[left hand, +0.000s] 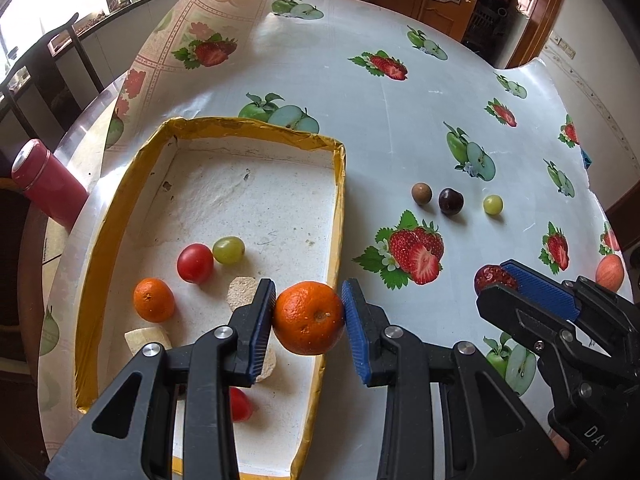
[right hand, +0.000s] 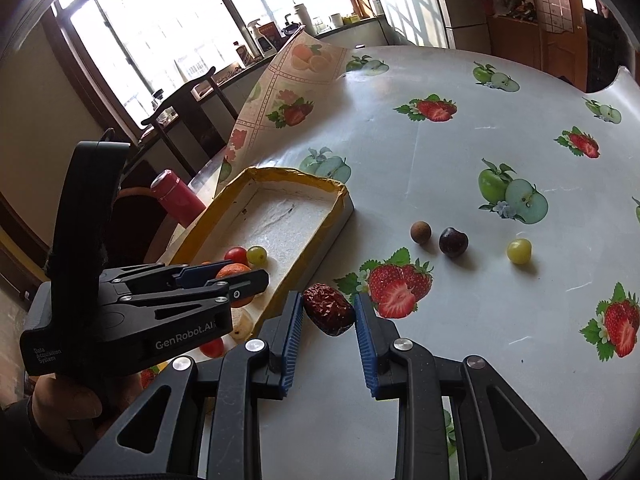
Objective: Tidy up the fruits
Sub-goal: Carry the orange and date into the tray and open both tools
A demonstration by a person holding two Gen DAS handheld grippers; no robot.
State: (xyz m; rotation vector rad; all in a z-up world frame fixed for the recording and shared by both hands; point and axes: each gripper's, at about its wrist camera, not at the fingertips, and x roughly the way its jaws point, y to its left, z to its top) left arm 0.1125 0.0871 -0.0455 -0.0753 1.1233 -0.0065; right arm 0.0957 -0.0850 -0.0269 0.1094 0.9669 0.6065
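Observation:
My left gripper (left hand: 308, 312) is shut on an orange mandarin (left hand: 309, 317) and holds it above the near right edge of the yellow-rimmed tray (left hand: 339, 184). In the tray lie a second mandarin (left hand: 154, 300), a red cherry tomato (left hand: 195, 263), a green grape (left hand: 228, 250), another tomato (left hand: 240, 404) and pale fruit pieces. My right gripper (right hand: 327, 314) is shut on a dark red jujube (right hand: 328, 314), just right of the tray (right hand: 320, 248). On the cloth farther right lie a brown longan (right hand: 421, 232), a dark cherry (right hand: 453, 242) and a yellow-green grape (right hand: 519, 251).
A red thermos (left hand: 46, 188) stands left of the tray near the table edge. The fruit-print tablecloth (left hand: 400, 128) curls up at the back left. A pink-red fruit (left hand: 609, 273) lies at the far right. Chairs stand beyond the table's left side.

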